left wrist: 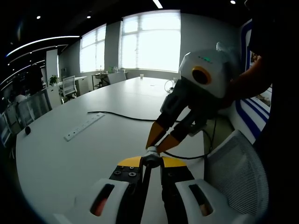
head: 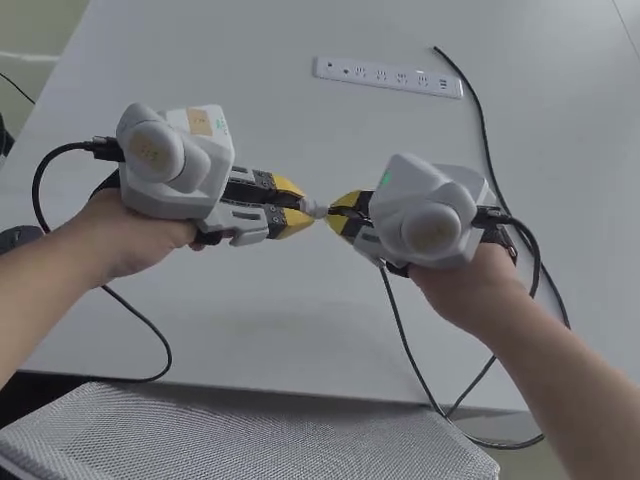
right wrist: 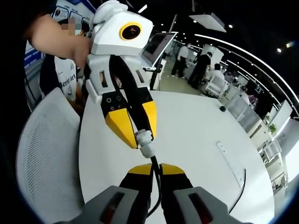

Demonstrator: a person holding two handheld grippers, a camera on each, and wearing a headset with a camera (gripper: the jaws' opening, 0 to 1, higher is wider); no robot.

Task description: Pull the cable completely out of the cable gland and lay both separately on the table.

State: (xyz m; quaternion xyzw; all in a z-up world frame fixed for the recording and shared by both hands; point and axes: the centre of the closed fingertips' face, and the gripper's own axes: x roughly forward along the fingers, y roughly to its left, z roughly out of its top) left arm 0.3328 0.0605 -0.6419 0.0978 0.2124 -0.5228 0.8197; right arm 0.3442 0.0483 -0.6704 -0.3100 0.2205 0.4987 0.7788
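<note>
Cable gland point(right wrist: 144, 139), small and pale grey, sits at mid-frame, pinched in the left tool point(head: 305, 212). Its black cable point(right wrist: 154, 162) runs into the right tool point(head: 336, 210), which is clamped on it. Bare worktop point(head: 300, 120) spreads toward the frame's top, up to a power strip point(head: 388, 77). The cable's depth inside the gland is hidden.

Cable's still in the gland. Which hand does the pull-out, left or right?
Right, probably. The right tongs are shut on the black cable just behind the gland, which the left tongs clamp, so left anchors.
</note>
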